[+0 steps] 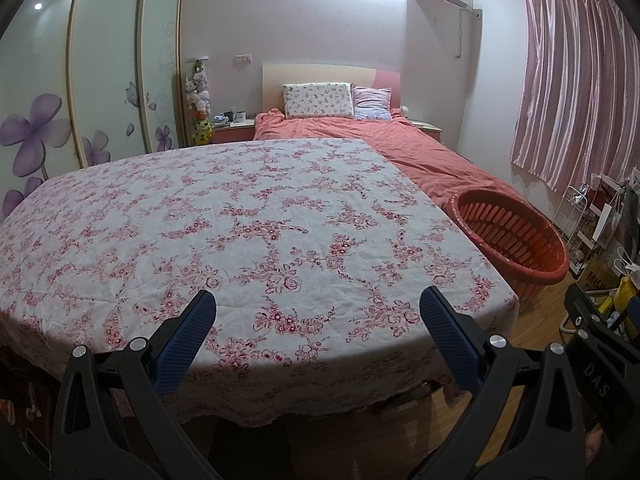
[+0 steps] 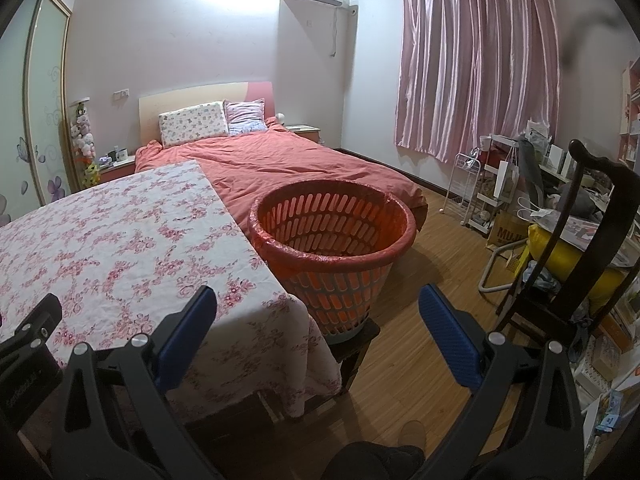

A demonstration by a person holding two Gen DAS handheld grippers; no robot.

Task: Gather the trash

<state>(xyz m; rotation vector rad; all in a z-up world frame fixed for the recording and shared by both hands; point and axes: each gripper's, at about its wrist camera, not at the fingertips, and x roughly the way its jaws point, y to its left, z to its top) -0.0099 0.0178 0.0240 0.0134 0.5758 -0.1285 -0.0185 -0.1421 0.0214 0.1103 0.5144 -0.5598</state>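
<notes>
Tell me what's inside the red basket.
The red basket shows only its slotted walls and a red plastic liner over the rim; no trash visible. Its bottom is hidden by the near wall.

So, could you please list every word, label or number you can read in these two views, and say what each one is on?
"DAS": on the black body of the right gripper, seen at the edge of the left wrist view.
"MUJ", cut off: on the brown paper bag on the floor.
Print on the left gripper body: too blurred to read.
</notes>
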